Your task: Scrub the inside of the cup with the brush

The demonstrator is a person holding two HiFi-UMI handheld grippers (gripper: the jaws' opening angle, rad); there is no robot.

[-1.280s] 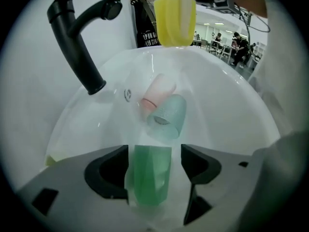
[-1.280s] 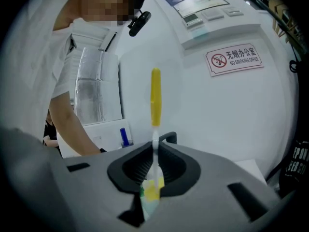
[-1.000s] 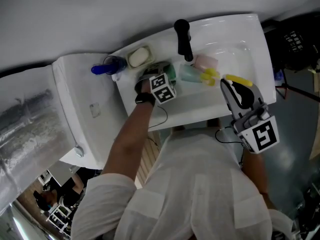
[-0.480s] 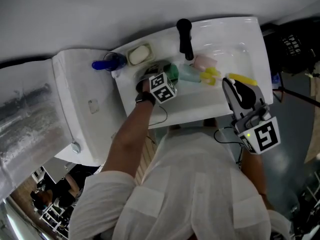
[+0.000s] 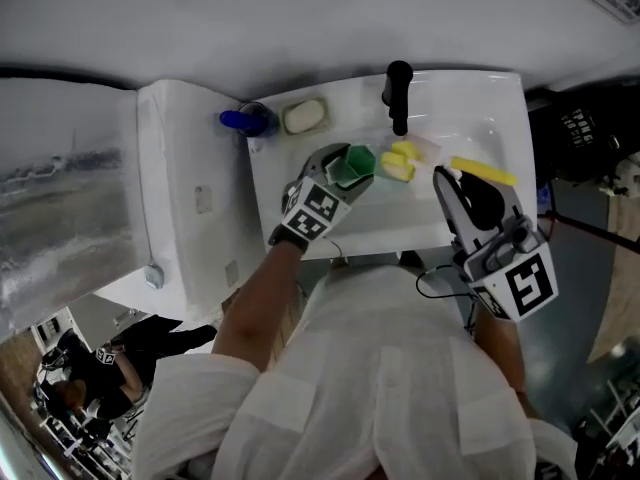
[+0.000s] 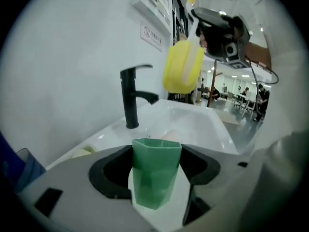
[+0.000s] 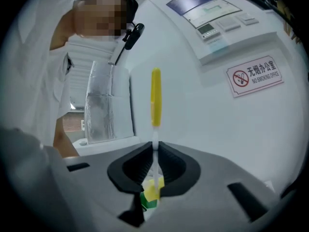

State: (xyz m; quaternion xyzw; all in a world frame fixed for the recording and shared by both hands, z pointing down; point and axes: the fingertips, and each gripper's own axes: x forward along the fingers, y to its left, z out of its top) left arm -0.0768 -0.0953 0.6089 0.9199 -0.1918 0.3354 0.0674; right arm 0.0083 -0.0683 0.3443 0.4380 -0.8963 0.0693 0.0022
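Observation:
My left gripper (image 5: 345,171) is shut on the green cup (image 5: 351,165), held above the white sink (image 5: 487,118); in the left gripper view the cup (image 6: 154,175) stands upright between the jaws, its mouth facing the faucet. The right gripper (image 5: 447,180) is shut on the brush's thin shaft (image 7: 155,161), with the yellow handle (image 7: 155,96) sticking out past the jaws. The brush's yellow sponge head (image 5: 400,160) hangs just right of the cup, apart from it. From the left gripper view the sponge head (image 6: 182,66) is above and beyond the cup.
A black faucet (image 5: 399,93) stands at the sink's back rim. A soap bar (image 5: 304,116) and a blue bottle (image 5: 245,122) sit at the sink's left corner. A white tank (image 5: 190,198) adjoins on the left. The wall lies close behind.
Both grippers have risen. The green cup has come up out of the basin and turned in the left gripper. The brush head has lifted with the right gripper and now sits beside the cup.

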